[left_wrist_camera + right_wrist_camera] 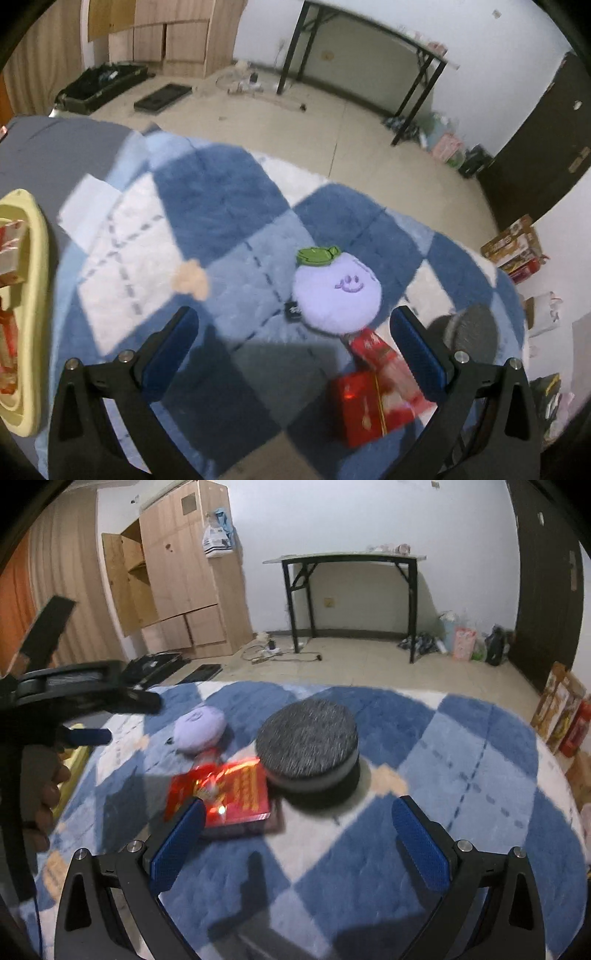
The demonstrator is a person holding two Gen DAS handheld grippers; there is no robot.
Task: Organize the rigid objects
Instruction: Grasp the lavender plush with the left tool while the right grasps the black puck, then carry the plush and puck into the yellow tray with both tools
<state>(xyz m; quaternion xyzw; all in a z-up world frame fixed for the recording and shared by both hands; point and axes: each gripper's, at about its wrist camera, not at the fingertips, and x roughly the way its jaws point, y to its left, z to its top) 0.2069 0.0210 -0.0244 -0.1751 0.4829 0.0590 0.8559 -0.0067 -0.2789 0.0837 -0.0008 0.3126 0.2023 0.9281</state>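
Right wrist view had my right gripper [297,834] and left gripper [293,343] both wide open, empty, and I worried the jaws would shove the red box [236,794] into the plush toy [199,729].

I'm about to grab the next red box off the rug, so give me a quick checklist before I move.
1. Left gripper open, holding nothing: ok.
2. Right gripper open, holding nothing: ok.
3. Red boxes within view of both grippers: ok.
4. Boxes lying apart: not ok, they overlap.
5. Purple plush clear of the boxes: not ok, it touches one.
6. Room left in the yellow tray: cannot tell.
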